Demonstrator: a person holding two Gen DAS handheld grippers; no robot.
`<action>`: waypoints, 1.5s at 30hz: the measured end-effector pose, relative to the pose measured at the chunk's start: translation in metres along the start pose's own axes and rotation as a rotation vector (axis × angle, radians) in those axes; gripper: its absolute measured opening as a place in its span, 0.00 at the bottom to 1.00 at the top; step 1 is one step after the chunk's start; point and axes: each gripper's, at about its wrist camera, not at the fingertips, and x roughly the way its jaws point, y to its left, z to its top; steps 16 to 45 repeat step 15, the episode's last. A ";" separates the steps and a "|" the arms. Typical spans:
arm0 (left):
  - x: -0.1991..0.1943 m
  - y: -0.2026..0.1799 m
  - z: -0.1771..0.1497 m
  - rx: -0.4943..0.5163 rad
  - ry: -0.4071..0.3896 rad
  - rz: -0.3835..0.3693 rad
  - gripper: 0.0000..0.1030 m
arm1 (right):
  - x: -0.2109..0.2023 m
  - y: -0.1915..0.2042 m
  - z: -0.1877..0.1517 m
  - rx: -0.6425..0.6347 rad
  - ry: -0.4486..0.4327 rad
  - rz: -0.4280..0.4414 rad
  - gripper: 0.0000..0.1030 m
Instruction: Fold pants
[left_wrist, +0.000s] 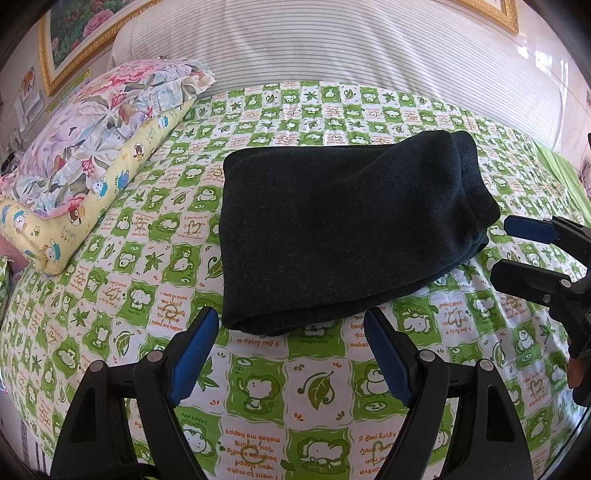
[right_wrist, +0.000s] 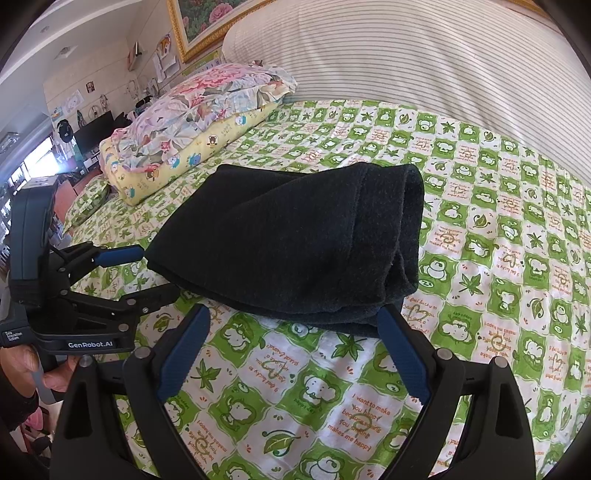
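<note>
Dark pants (left_wrist: 343, 229) lie folded into a compact rectangle on the green patterned bedsheet (left_wrist: 295, 387); they also show in the right wrist view (right_wrist: 295, 243). My left gripper (left_wrist: 291, 325) is open and empty, just short of the pants' near edge; it also shows at the left of the right wrist view (right_wrist: 155, 269). My right gripper (right_wrist: 295, 317) is open and empty at the pants' near right corner; it also shows at the right edge of the left wrist view (left_wrist: 513, 247), beside the pants.
A floral pillow (left_wrist: 103, 122) on a yellow pillow (left_wrist: 92, 206) lies at the left of the bed. A striped white quilt (left_wrist: 332, 48) is rolled along the back. Room furniture (right_wrist: 55, 147) stands beyond the bed's left edge.
</note>
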 end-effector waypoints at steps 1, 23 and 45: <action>0.000 0.000 0.000 0.001 0.000 -0.001 0.79 | -0.001 0.000 0.000 0.001 0.000 -0.001 0.89; 0.002 0.000 0.001 0.006 0.017 -0.012 0.80 | -0.004 -0.001 0.000 0.004 -0.004 -0.002 0.89; 0.002 0.000 0.001 0.006 0.017 -0.012 0.80 | -0.004 -0.001 0.000 0.004 -0.004 -0.002 0.89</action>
